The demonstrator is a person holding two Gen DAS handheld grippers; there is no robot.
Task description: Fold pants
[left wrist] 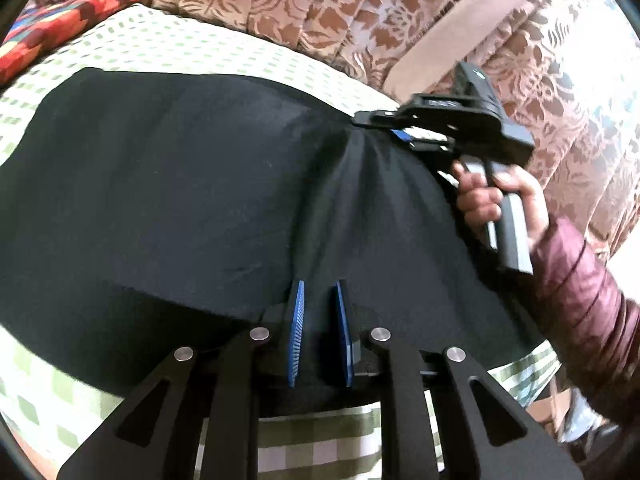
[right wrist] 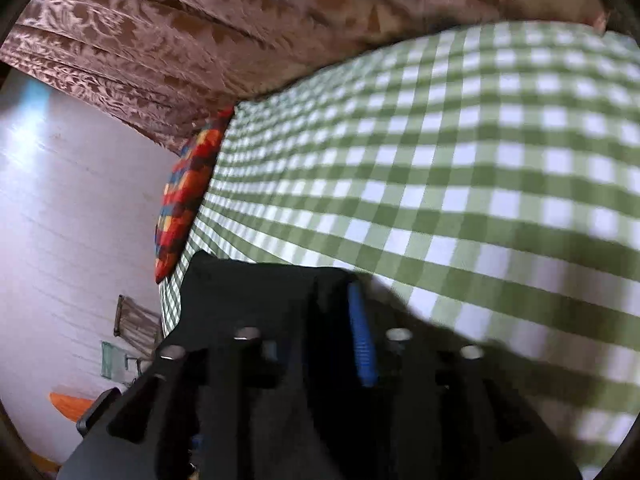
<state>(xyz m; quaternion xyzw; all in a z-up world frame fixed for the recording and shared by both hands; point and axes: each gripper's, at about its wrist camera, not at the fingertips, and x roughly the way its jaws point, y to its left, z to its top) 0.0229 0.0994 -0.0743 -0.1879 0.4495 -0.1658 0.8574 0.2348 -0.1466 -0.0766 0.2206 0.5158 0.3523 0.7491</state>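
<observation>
The black pants (left wrist: 168,184) lie spread on a green-and-white checked sheet (left wrist: 168,40). My left gripper (left wrist: 319,292) is shut on the near edge of the pants, with black cloth pinched between its blue pads (left wrist: 297,328). My right gripper (left wrist: 360,120), seen in the left wrist view at the upper right, is shut on the far edge of the pants and lifts it, so folds fan out from its tip. In the right wrist view the right gripper (right wrist: 336,280) holds black cloth (right wrist: 248,292) beside its blue pad (right wrist: 360,340), above the checked sheet (right wrist: 440,168).
A red patterned cushion (left wrist: 60,24) lies at the sheet's far left, also in the right wrist view (right wrist: 184,188). Brown floral curtains (left wrist: 320,4) hang behind the bed. A pale wall (right wrist: 72,200) and a small chair (right wrist: 136,324) stand beyond the bed's end.
</observation>
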